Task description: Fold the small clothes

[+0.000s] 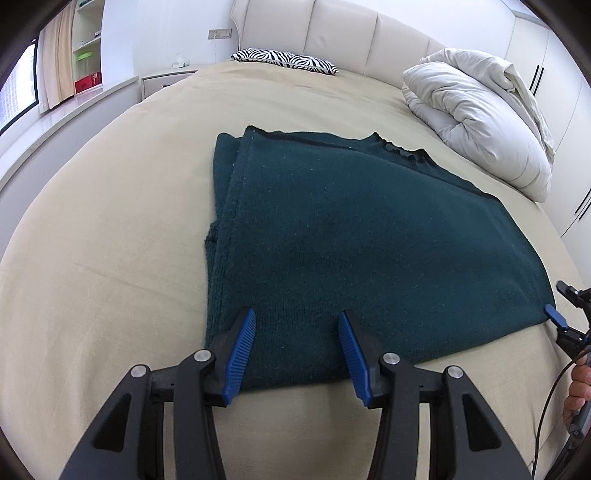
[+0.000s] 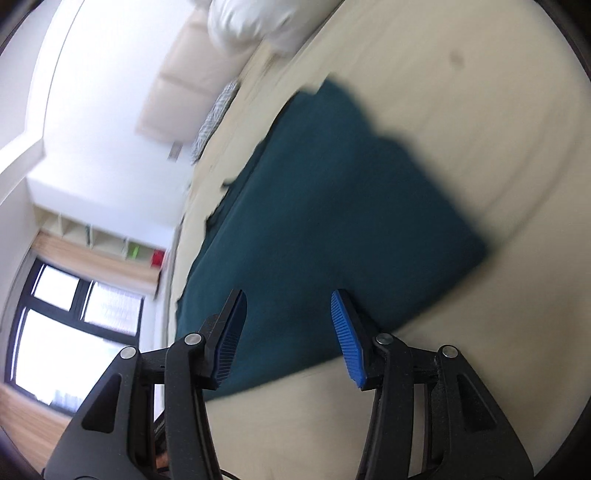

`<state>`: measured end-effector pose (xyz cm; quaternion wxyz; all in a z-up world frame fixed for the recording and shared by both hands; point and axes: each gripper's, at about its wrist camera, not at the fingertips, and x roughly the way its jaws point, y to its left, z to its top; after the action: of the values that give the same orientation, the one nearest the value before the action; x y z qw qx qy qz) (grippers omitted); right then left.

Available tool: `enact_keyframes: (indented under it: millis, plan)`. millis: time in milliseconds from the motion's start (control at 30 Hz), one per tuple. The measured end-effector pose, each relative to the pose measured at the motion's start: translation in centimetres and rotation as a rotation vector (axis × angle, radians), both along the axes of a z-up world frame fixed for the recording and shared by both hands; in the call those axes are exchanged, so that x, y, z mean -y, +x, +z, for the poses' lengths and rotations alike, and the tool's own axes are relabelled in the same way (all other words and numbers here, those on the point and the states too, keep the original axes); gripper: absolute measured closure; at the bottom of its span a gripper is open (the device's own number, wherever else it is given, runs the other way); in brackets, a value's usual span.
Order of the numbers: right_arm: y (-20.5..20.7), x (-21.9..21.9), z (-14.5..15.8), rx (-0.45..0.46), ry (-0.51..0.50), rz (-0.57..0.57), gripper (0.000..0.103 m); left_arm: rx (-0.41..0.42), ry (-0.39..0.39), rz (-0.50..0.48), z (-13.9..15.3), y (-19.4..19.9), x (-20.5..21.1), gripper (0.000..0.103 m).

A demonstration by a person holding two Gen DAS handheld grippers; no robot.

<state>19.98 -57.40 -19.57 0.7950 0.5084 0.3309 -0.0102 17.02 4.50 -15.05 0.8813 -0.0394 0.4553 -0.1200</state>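
One dark green knitted garment [image 1: 351, 236], folded into a rough rectangle with at least two layers showing along its left edge, lies flat on one bed [image 1: 110, 229] covered by a beige sheet; all places below are given relative to this garment. The left gripper [image 1: 297, 315] hangs over the garment's near edge, its two blue-padded fingers [image 1: 242, 350] spread apart with the fabric lying beneath them and nothing pinched between the pads. At the garment's near right corner, one blue pad of the right gripper [image 1: 556, 316] appears at the edge of the left wrist view, with part of a hand [image 1: 576, 391] and one thin cable below it. In the right wrist view, which is blurred and tilted, the right gripper [image 2: 288, 295] also stands with its two fingers [image 2: 347, 332] spread over the near edge of the garment [image 2: 332, 221], the pads gripping nothing. Beyond the garment's far edge lies one zebra-striped pillow [image 1: 286, 61] against one padded cream headboard [image 1: 332, 29]. To the far right of the garment sits one bundled white duvet [image 1: 476, 114]. To the far left stand one bedside cabinet [image 1: 162, 81], one shelf unit [image 1: 86, 48] and one window [image 1: 18, 85].
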Motion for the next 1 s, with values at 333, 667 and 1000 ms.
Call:
enact_keyframes:
  millis: [333,667,1000]
  plan:
    - [-4.5,3.4,3.8,0.046,-0.127,-0.096,0.054,0.001,0.012,0.007,-0.1,-0.1,0.4,0.052]
    - [-4.4,2.5,5.2,0.045,-0.158,-0.05,0.04,0.035,-0.112,-0.018,3.7,1.4,1.2,0.052]
    - [4.0,-1.8,7.1,0.107,-0.163,0.17,0.04,0.098,-0.068,0.0,4.3,10.4,3.3,0.052]
